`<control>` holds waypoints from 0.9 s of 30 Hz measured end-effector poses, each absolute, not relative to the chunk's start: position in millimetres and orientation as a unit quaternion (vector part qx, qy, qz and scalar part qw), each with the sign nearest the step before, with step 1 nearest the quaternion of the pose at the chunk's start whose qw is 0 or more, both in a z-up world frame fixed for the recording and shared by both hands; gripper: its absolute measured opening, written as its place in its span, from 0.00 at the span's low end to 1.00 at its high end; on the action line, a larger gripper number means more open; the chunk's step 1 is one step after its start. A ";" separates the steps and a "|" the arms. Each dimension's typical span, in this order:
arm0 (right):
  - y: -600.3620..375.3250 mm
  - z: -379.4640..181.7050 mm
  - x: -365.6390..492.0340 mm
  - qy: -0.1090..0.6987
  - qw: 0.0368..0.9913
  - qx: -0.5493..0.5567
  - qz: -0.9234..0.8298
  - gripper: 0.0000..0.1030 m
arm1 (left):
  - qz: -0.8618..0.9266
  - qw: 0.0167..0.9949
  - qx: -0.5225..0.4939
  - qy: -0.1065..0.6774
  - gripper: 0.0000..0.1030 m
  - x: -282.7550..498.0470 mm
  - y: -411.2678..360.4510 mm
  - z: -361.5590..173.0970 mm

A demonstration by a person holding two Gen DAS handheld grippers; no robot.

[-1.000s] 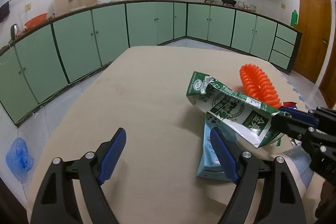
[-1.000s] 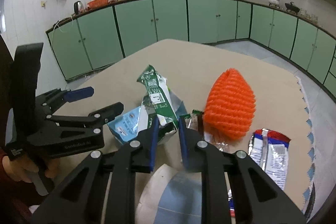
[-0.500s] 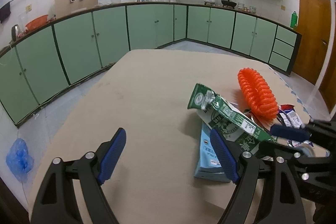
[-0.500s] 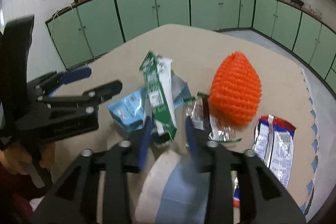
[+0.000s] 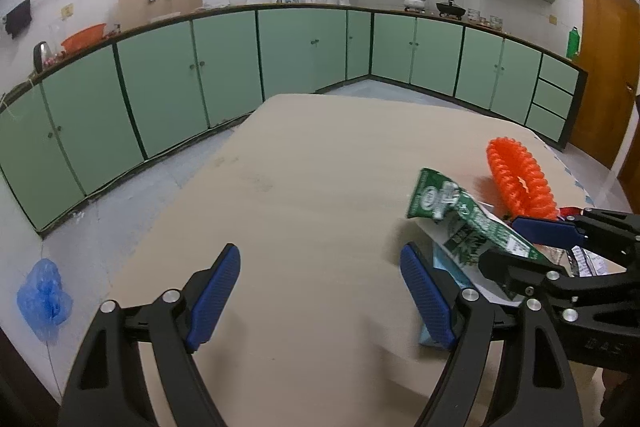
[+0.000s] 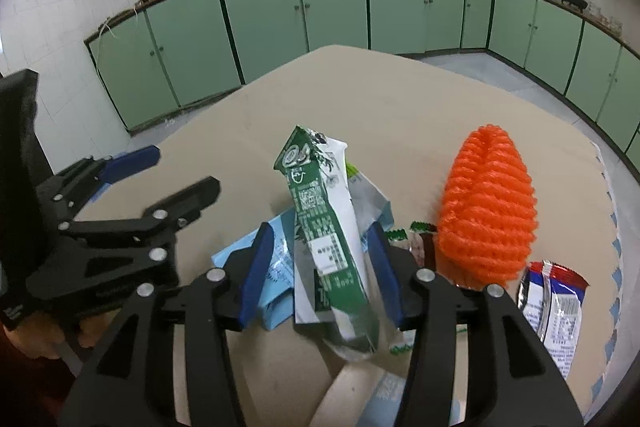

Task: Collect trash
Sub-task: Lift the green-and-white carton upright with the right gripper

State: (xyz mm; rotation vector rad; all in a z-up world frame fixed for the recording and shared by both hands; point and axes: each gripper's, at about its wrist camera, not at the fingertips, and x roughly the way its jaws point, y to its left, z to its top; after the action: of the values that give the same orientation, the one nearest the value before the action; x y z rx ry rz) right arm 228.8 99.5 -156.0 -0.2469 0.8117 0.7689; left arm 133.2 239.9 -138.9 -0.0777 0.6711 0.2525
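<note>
A flattened green and white milk carton lies tilted between the jaws of my right gripper, which stand open, not touching it. It also shows in the left wrist view. It rests on a light blue carton. An orange foam fruit net lies to the right, with a red and silver wrapper beyond. My left gripper is open and empty over bare table, left of the pile.
The beige table stretches ahead. Green cabinets line the walls. A blue plastic bag lies on the floor at left. A white and blue container sits under my right gripper.
My right gripper held the green carton raised, then lowered it and opened. The carton now lies loose on the pile. My left gripper stayed open and barely moved.
</note>
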 end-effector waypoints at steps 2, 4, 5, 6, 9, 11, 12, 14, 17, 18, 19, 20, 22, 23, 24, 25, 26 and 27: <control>103.1 -158.7 231.9 0.392 0.837 -0.116 0.364 0.46 | 0.126 0.935 -0.039 0.329 0.78 132.8 243.4 -139.4; 106.3 -161.2 232.1 0.397 0.835 -0.118 0.362 0.44 | 0.128 0.935 -0.040 0.329 0.78 132.6 246.3 -140.3; 106.9 -163.3 232.4 0.401 0.834 -0.122 0.360 0.42 | 0.128 0.934 -0.040 0.330 0.78 132.5 247.3 -140.9; 102.0 -165.9 230.4 0.402 0.833 -0.123 0.360 0.36 | 0.128 0.934 -0.040 0.330 0.78 132.5 248.0 -141.5; 101.3 -168.7 231.1 0.411 0.830 -0.123 0.358 0.24 | 0.130 0.934 -0.041 0.331 0.78 132.9 249.4 -142.2; 100.5 -169.0 230.5 0.409 0.830 -0.123 0.358 0.24 | 0.131 0.934 -0.042 0.331 0.78 132.6 250.4 -141.8; 100.2 -168.4 229.1 0.407 0.830 -0.127 0.359 0.23 | 0.131 0.934 -0.042 0.330 0.78 132.2 250.4 -141.4; 97.6 -165.8 226.9 0.403 0.832 -0.121 0.361 0.23 | 0.132 0.934 -0.040 0.329 0.78 131.7 249.6 -140.3; 89.5 -157.1 223.7 0.389 0.840 -0.107 0.363 0.22 | 0.131 0.935 -0.040 0.328 0.78 130.9 247.8 -138.5; 84.7 -154.7 222.6 0.384 0.842 -0.104 0.364 0.22 | 0.130 0.935 -0.039 0.327 0.78 130.7 246.8 -137.9; 78.0 -152.5 221.3 0.380 0.844 -0.101 0.364 0.22 | 0.129 0.936 -0.037 0.327 0.78 130.5 244.5 -137.0; 72.0 -148.9 220.3 0.376 0.846 -0.099 0.364 0.22 | 0.127 0.936 -0.036 0.325 0.78 130.5 241.7 -136.3; 65.2 -143.9 218.6 0.371 0.850 -0.095 0.361 0.21 | 0.119 0.937 -0.036 0.326 0.78 130.8 236.3 -135.1; 58.1 -140.7 217.2 0.369 0.853 -0.090 0.358 0.21 | 0.114 0.937 -0.037 0.327 0.78 131.3 233.1 -135.0; 52.2 -138.7 215.1 0.367 0.855 -0.085 0.356 0.21 | 0.109 0.938 -0.038 0.328 0.78 132.0 229.8 -135.4; 50.0 -136.7 214.5 0.366 0.857 -0.082 0.354 0.21 | 0.105 0.938 -0.038 0.329 0.78 132.8 226.5 -135.5; 41.6 -133.1 212.1 0.363 0.860 -0.076 0.351 0.21 | 0.101 0.938 -0.038 0.330 0.78 133.1 222.9 -135.7; 37.3 -130.5 211.1 0.361 0.861 -0.071 0.351 0.21 | 0.096 0.938 -0.037 0.330 0.78 133.3 218.4 -135.6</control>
State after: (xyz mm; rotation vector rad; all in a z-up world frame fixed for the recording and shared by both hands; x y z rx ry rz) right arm 211.1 37.3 -130.5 -0.1491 0.7567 0.7354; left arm 133.3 218.4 -135.6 -0.0751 0.6740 0.1951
